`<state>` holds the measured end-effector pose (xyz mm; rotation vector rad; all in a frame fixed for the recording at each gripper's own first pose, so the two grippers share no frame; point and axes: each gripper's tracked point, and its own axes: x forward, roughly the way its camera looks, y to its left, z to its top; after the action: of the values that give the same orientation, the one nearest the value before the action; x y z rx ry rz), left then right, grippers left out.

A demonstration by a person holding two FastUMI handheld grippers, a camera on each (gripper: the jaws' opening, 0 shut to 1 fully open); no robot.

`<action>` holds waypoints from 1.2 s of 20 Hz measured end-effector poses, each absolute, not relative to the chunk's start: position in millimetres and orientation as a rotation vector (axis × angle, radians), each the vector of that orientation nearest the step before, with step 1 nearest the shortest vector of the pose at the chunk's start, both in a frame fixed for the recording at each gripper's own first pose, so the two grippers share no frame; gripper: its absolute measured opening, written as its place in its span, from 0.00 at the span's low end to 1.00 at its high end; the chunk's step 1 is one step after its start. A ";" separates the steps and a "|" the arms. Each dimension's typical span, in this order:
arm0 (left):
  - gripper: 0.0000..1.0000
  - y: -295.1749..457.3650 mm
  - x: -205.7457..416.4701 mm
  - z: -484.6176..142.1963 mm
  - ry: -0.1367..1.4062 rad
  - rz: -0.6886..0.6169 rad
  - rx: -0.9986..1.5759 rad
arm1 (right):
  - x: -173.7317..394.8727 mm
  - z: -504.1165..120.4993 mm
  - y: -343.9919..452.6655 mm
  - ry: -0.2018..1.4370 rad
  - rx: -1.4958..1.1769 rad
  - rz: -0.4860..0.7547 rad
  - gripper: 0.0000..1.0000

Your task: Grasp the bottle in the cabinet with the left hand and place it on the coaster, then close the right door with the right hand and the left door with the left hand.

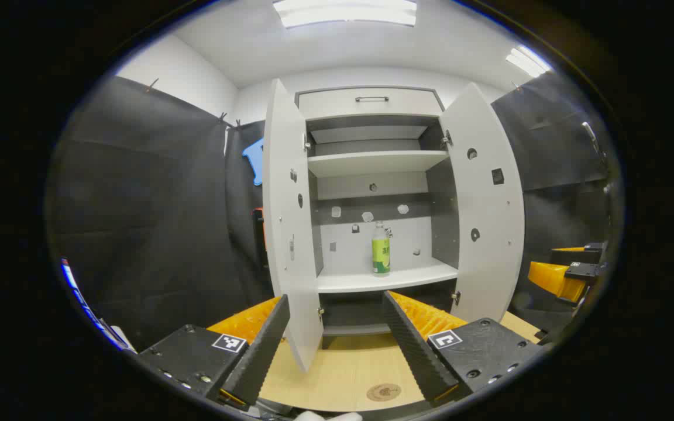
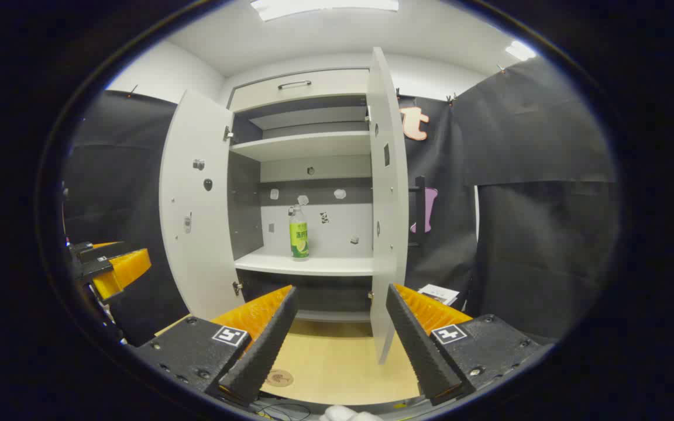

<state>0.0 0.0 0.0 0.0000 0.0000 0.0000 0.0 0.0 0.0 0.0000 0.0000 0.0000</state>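
A clear bottle (image 1: 380, 249) with a green label stands upright on the cabinet's lower shelf (image 1: 384, 279); the right gripper view has the bottle (image 2: 298, 233) too. Both cabinet doors stand wide open: left door (image 1: 290, 228), right door (image 1: 486, 216). A round brown coaster (image 1: 383, 392) lies on the wooden table in front of the cabinet, seen also as the coaster (image 2: 279, 378). My left gripper (image 1: 334, 318) is open and empty, well short of the cabinet. My right gripper (image 2: 340, 310) is open and empty as well, facing the right door's edge (image 2: 387, 199).
The cabinet has an upper shelf (image 1: 375, 162) and a drawer with a handle (image 1: 371, 99) on top. Black cloth walls stand on both sides. The wooden table top (image 2: 337, 362) runs below the cabinet. Some papers (image 2: 439, 293) lie at the right.
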 end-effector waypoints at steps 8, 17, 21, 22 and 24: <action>0.97 -0.1 -0.2 1.2 0.007 0.005 0.007 | 8.2 -1.3 0.0 0.014 0.002 0.010 0.97; 0.97 -9.1 18.0 0.2 0.018 -0.031 0.010 | 14.6 -8.8 -2.1 0.040 -0.003 0.009 0.97; 0.97 -25.2 48.1 9.1 -0.007 -0.075 0.019 | 15.5 -6.7 -6.8 0.040 0.001 -0.011 0.97; 0.97 -30.2 60.1 14.6 -0.017 -0.087 0.025 | 15.6 -6.0 -8.0 0.041 0.004 -0.017 0.97; 0.97 -38.8 85.3 28.0 -0.049 -0.107 0.035 | 15.5 -3.7 -11.0 0.041 0.004 -0.030 0.99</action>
<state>85.3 -38.8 28.0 0.0347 -0.0490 -0.1074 15.5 -11.0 -3.7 0.0042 0.0408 -0.0298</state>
